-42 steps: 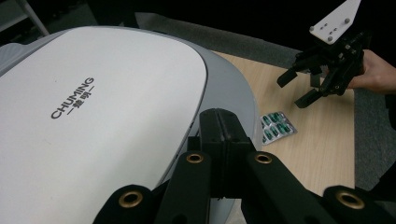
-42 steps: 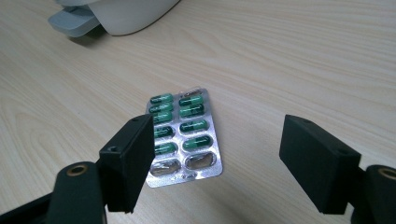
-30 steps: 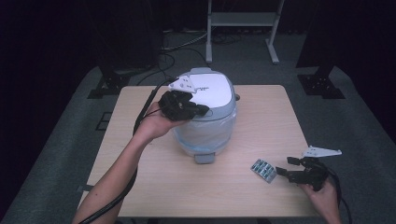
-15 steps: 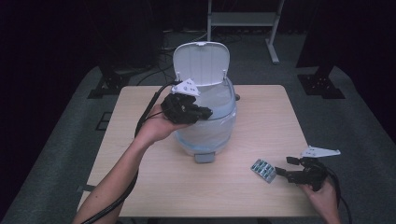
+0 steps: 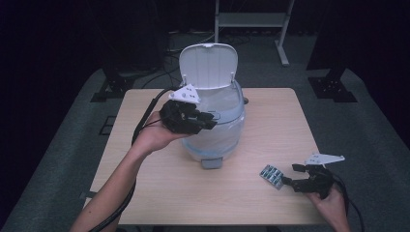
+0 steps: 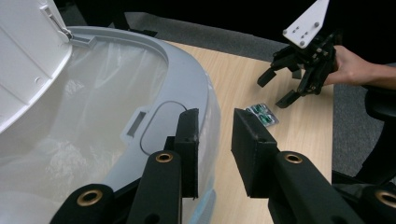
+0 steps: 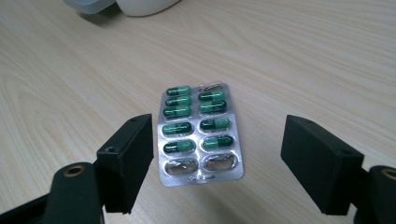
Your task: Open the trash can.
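A pale wood-grain table (image 5: pixel 270 125) stands on grey carpet in a dark room, metal stands behind it. Nearest the camera, at the table's front right, the right hand-held gripper (image 5: pixel 296 177) rests with its jaws spread wide and nothing clamped, the blister pack (image 5: pixel 270 175) lying flat on the wood just ahead of it. The right gripper view brings out what the high view cannot: a silver foil sheet (image 7: pixel 201 133) with two columns of glossy green capsules, the nearest two pockets crushed and empty, sitting between the two blocky black pads without touching either. Farther back, at mid-table, the left hand-held gripper (image 5: pixel 209 121) hovers at the front rim of the bin (image 5: pixel 212 140), its jaws having just been opening, parted a little, with nothing between them. The left gripper view shows the bin's smooth grey rounded rim (image 6: pixel 187 84), a crinkled clear plastic liner (image 6: pixel 93 112) inside, and an oval recess at the front lip. Beyond, the white lid (image 5: pixel 209 65) stands raised upright on its rear hinge.
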A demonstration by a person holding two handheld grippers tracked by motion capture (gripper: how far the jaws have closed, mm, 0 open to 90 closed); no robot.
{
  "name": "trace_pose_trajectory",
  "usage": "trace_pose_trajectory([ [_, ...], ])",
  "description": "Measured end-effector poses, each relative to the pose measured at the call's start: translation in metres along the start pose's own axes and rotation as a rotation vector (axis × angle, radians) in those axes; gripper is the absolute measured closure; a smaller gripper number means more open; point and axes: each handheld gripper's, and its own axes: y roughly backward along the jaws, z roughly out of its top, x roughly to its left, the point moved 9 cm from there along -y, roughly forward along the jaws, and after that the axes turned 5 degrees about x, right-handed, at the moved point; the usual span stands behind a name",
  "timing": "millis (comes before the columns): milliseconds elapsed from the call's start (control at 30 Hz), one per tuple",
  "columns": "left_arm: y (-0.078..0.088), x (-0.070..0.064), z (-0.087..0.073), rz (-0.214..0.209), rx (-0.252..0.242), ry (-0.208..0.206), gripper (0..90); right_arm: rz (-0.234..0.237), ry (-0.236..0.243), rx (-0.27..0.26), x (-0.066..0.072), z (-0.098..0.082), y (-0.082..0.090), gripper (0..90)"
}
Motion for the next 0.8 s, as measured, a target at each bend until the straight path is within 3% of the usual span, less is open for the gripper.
trace_pose_trajectory([
  [400, 0.015, -0.010, -0.016, -0.007, 0.005, -0.006, 66.1, -0.015, 0.057, 0.056, 0.009, -0.001, -0.015, 23.3],
  [567, 0.014, -0.016, -0.030, -0.015, 0.020, -0.011, 61.4, -0.015, 0.066, 0.074, 0.012, -0.002, -0.022, 23.3],
  [800, 0.011, -0.019, -0.047, -0.026, 0.026, 0.012, 58.8, -0.028, 0.090, 0.102, 0.015, -0.003, -0.030, 22.6],
])
